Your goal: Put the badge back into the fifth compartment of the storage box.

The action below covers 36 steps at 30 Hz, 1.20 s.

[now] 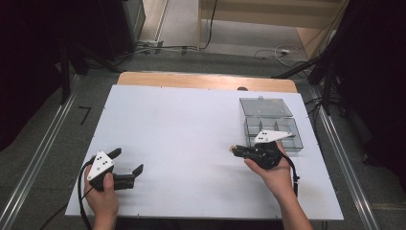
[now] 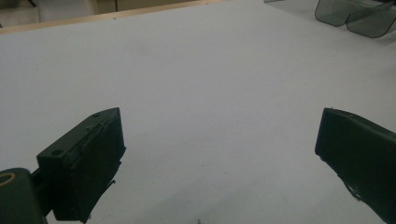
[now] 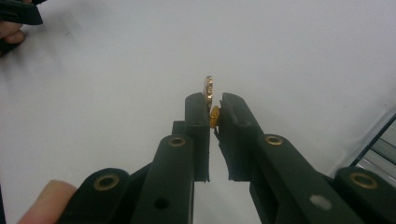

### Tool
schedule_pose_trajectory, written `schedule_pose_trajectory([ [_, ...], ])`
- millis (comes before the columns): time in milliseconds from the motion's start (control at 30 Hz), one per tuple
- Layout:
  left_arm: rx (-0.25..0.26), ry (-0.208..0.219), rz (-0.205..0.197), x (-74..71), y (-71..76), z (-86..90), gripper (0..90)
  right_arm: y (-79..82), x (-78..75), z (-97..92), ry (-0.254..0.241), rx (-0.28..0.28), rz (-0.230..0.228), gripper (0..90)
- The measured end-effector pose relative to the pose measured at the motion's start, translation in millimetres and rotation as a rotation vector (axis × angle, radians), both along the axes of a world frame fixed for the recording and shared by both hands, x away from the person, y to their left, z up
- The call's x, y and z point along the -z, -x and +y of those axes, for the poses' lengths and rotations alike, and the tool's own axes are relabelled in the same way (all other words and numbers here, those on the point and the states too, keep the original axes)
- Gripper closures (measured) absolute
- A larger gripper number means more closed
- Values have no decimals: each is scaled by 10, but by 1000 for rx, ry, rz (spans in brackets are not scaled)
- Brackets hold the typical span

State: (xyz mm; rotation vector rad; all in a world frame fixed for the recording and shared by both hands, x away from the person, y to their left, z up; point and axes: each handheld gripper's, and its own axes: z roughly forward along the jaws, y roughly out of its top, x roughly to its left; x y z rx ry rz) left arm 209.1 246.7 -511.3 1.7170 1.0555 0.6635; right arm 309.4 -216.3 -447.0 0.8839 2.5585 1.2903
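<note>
Beside the clear box (image 1: 270, 124), the right claw (image 3: 214, 105) points level, clamped on a gold ring (image 3: 208, 88).

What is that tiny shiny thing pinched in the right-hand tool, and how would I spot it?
Start at the white table top, then find the black right tool beside the clear plastic compartment box. Clamped at its tips is a small flat gold-coloured metal piece, the one shiny warm-coloured thing there.
</note>
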Motion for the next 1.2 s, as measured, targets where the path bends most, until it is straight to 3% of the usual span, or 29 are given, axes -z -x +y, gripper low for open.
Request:
schedule_pose_trajectory([
  [1200, 0, -3, 1, -1, 1, -2, 20, -58, -33, -203, -16, 77, -16, 800],
])
